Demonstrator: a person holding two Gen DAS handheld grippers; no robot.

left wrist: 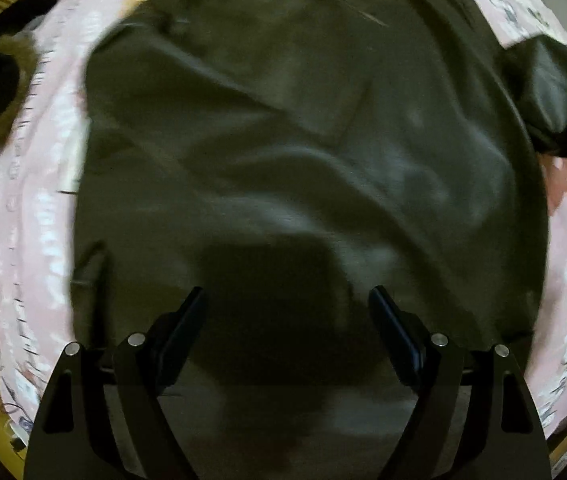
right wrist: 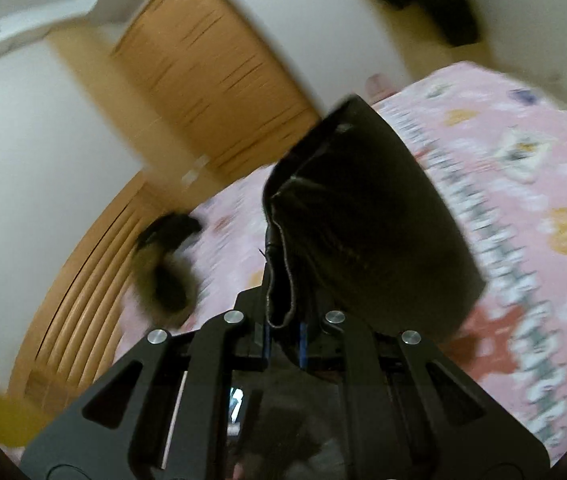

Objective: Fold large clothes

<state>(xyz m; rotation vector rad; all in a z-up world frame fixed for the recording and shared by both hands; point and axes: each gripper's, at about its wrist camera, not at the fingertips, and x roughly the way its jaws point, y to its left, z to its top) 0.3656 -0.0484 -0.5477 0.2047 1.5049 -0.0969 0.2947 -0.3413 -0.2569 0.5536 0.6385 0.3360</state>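
The dark olive garment lies spread over most of the pink printed bedsheet, wrinkled across its middle, with one part lifted off the bed at the upper right of the left wrist view. In the right wrist view that lifted part, a sleeve or corner with a stitched hem, stands up from the right gripper, whose fingers are pressed together on the hem edge; which part of the garment it is cannot be told. The left gripper points down over the cloth with its fingers spread wide and nothing between them, its shadow falling dark on the fabric below. No brand, label or readable writing shows on the garment; the sheet carries rows of small dark marks and pale figures, too blurred to read. A furry brown and black thing lies on the sheet near the bed's edge, too smeared to identify. Beyond the bed are a slatted wooden headboard, a wooden door and pale walls. Both views are blurred, and the garment's lower edge is hidden behind the left gripper's frame.
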